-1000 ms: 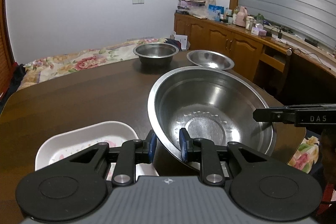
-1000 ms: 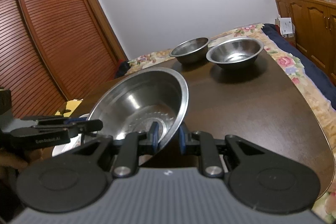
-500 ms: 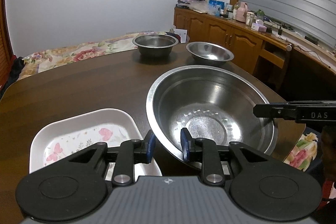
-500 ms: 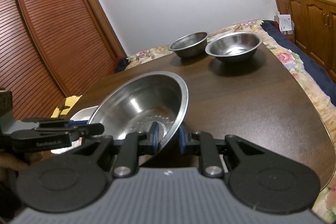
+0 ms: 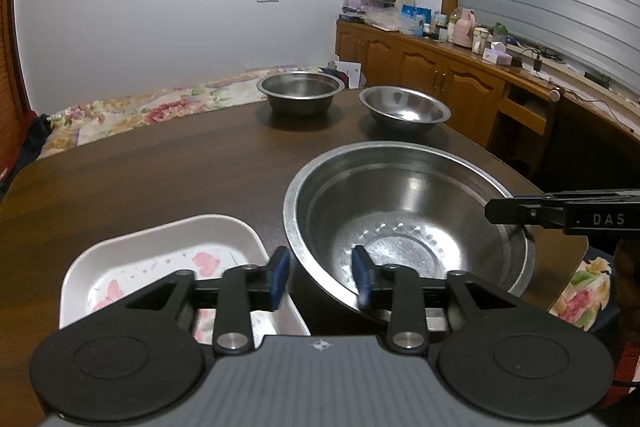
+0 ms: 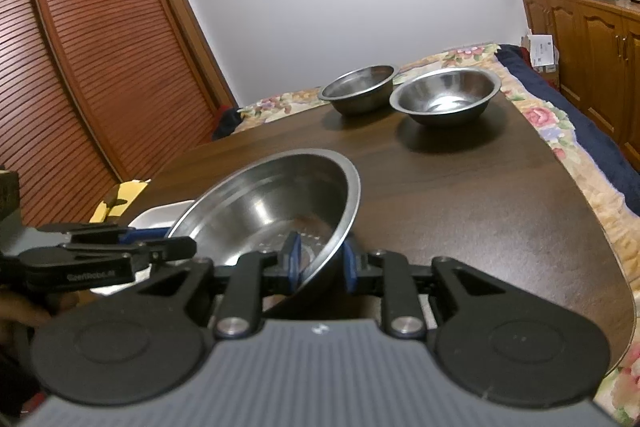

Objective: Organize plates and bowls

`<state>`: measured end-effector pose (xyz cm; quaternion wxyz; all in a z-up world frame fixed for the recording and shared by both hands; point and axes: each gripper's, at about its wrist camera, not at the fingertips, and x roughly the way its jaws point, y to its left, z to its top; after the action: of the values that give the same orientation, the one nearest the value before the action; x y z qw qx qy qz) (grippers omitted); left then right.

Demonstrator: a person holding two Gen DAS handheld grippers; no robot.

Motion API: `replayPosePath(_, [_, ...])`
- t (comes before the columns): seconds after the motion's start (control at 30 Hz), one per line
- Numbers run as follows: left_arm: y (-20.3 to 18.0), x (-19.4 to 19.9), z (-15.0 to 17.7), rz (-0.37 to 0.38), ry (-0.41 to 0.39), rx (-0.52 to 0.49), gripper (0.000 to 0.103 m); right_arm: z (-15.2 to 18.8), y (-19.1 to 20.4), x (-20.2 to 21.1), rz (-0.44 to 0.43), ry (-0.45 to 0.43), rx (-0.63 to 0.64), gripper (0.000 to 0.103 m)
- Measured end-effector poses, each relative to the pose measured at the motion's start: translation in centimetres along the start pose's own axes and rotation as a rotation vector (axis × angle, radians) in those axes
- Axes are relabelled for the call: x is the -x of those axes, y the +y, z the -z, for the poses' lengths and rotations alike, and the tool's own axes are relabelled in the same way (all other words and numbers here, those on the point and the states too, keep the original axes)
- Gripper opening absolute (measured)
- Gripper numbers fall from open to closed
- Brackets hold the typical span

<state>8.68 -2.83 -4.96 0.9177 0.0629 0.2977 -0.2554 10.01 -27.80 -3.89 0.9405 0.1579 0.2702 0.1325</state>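
My left gripper point(image 5: 320, 277) is opening, pads clear of the large round steel bowl's point(image 5: 404, 223) six-o'clock rim, while my right gripper point(image 6: 319, 263), also opening, straddles its three-o'clock rim.

A home bedroom: floral bedspread point(image 5: 132, 109), louvred wardrobe point(image 6: 80, 67), cluttered wooden sideboard point(image 5: 432, 67).

Three steel bowls on the table point(image 5: 160, 179) — one large bowl point(image 5: 404, 223) near, right; two smaller far: far-left bowl point(image 5: 300, 93), far-right bowl point(image 5: 404, 109). One white tray point(image 5: 132, 259) — near left. Two grippers: left gripper point(image 5: 320, 279), right gripper point(image 6: 320, 263).
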Motion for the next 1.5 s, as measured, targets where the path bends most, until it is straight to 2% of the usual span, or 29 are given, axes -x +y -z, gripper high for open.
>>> replayPosePath(0.13, [0.0,0.6,-0.5,-0.005,-0.028,-0.007,0.051,-0.3,-0.1,0.3,0.018,-0.012,0.012,0.032])
replayPosePath(0.33, [0.1,1.4,-1.6,-0.02,-0.066,-0.015,0.059,-1.1,-0.5,1.2,0.033,-0.037,0.028,0.032])
replayPosePath(0.7, [-0.1,2.5,-4.0,-0.035,-0.114,-0.056,0.064,-3.0,-0.8,2.3,0.068,-0.09,0.076,0.036])
replayPosePath(0.9, [-0.1,2.2,-5.0,-0.047,-0.134,-0.054,0.079,-4.1,-1.3,2.4,0.091,-0.112,0.098,0.047])
replayPosePath(0.97, [-0.1,1.9,-5.4,-0.044,-0.134,-0.055,0.08,-4.5,-1.4,2.4,0.102,-0.122,0.106,0.059])
replayPosePath(1.13, [-0.4,0.9,-6.9,-0.04,-0.137,-0.073,0.083,-5.6,-2.3,2.1,0.117,-0.145,0.11,0.076])
replayPosePath(1.27, [-0.5,-0.6,-8.5,-0.016,-0.13,-0.088,0.084,-6.7,-3.4,1.2,0.15,-0.155,0.126,0.082])
replayPosePath(1.33, [-0.4,-1.6,-9.4,-0.003,-0.121,-0.088,0.084,-7.3,-4.0,0.6,0.187,-0.162,0.142,0.082])
replayPosePath(1.5, [-1.0,-4.0,-11.8,0.003,-0.104,-0.106,0.084,-8.7,-6.0,-1.0,0.217,-0.161,0.15,0.082])
